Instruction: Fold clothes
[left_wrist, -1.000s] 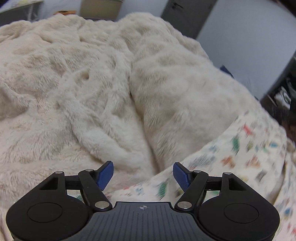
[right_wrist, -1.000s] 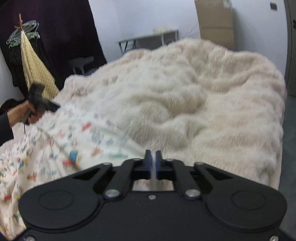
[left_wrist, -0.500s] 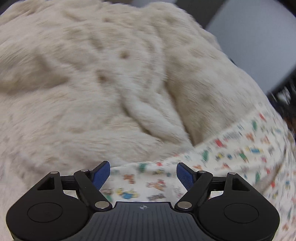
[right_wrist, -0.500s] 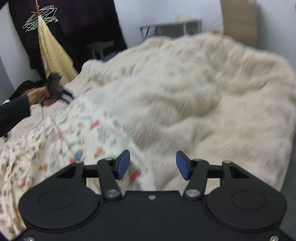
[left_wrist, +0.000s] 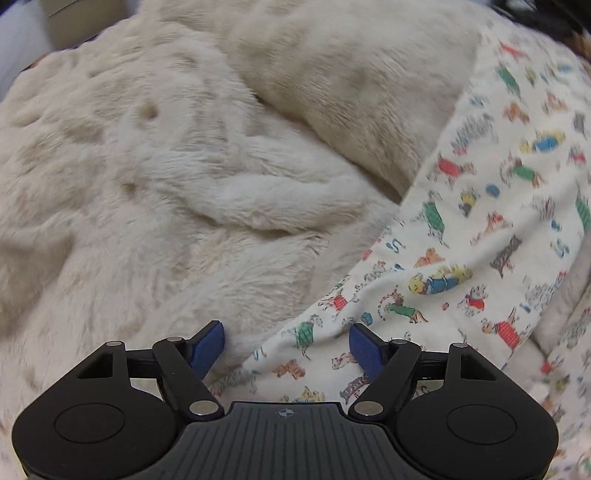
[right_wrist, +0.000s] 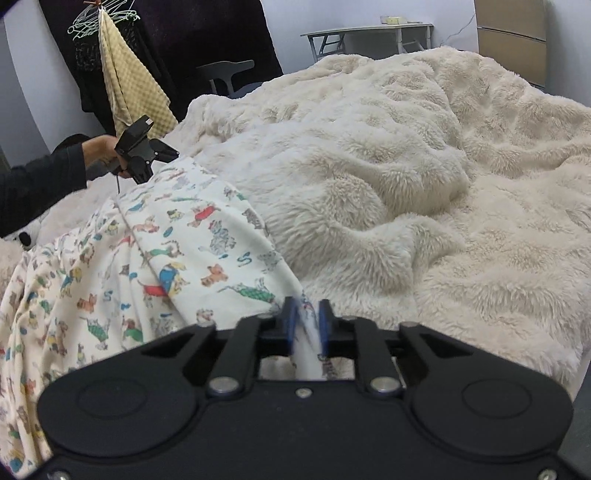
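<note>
**Right tool clamps the printed cloth again**

Half a second ago the right tool (right_wrist: 305, 325) stood with its blue pads wide apart above the garment's edge; now the pads have closed to a narrow gap with a fold of the dog-print garment (right_wrist: 192, 243) pinched between them, white cloth running down through the gap toward the tool's body. One second ago the same pads were pressed together, so this is a fresh grip after a release. The left tool (left_wrist: 286, 347) has stayed spread, and its view has swung so that the garment now fills the right side of the frame.

That garment is cream cloth printed with small dogs in red, green, blue and yellow coats. It lies on a bed covered by a rumpled cream fleece blanket (right_wrist: 424, 177), draped along the blanket's near-left part. Seen from the left wrist, the garment's edge (left_wrist: 461, 258) runs diagonally from upper right down between the open pads, over the fleece blanket (left_wrist: 166, 184); the pads do not grip it.

From the right wrist, the left tool (right_wrist: 147, 151) shows in the person's left hand (right_wrist: 101, 153), at the far corner of the garment. Behind hang a yellow checked towel (right_wrist: 129, 88) and dark clothing on wire hangers (right_wrist: 99, 16); a grey desk (right_wrist: 369, 31) stands against the far wall.
</note>
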